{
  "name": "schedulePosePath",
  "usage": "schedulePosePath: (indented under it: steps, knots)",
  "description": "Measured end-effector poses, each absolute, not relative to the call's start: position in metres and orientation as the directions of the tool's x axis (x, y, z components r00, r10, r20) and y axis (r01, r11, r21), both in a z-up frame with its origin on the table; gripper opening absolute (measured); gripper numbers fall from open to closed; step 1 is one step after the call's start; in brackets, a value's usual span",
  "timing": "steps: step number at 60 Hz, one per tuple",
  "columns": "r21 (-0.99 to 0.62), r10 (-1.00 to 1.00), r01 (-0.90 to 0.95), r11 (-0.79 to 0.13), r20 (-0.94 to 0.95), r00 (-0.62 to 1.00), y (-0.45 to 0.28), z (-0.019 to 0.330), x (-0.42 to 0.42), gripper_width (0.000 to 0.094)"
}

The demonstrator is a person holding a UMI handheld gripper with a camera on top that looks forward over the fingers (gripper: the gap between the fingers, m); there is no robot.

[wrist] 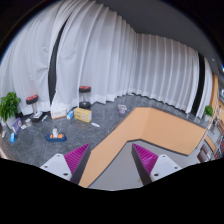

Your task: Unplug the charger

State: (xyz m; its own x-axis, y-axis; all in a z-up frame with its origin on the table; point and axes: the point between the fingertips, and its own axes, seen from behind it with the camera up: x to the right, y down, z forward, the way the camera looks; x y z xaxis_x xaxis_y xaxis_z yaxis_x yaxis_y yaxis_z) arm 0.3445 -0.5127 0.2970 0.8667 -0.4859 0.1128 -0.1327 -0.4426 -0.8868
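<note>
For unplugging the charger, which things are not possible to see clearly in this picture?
- Charger and its socket: neither can be picked out in the gripper view.
- Items on the floor by the curtain: too small to identify.
- Table: its near end is cut off behind the open tongs.

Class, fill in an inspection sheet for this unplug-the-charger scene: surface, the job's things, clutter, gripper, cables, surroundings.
Surface: a light wooden tabletop lies just ahead of the fingers, its visible part bare.
Job's things: no charger, plug or socket seen.
Clutter: small items on the grey floor, too small to identify; a dark box-like unit stands there.
Gripper: gripper open, nothing between its fingers; pink pads showing.
Cables: nothing seen.
Surroundings: white curtains around the room; a potted plant at the far side.
</note>
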Motion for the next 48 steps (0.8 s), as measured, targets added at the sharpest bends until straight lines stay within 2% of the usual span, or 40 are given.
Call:
schedulePosePath:
  steps: [8, 17, 27, 37, 43, 48]
  knots:
    - [-0.872, -0.496, -0.139, -0.470, 0.131, 0.859, -0.508, 0.283, 0.348, 0.0849]
    - [-0.849, -0.507, -0.131, -0.511, 0.174, 0.844, -0.482, 0.239, 0.345, 0.0851]
    - [-0.812, -0.475, -0.133, -0.568, 0.192, 0.859, -0.453, 0.159, 0.300, 0.0846]
    - [-0.770, -0.403, -0.203, -0.605, 0.077, 0.912, -0.392, 0.077, 0.201, 0.0846]
    - [-0.763, -0.351, -0.204, -0.613, 0.032, 0.936, -0.339, 0.060, 0.151, 0.0849]
    - [-0.792, -0.309, -0.185, -0.581, 0.005, 0.951, -0.287, 0.061, 0.125, 0.0850]
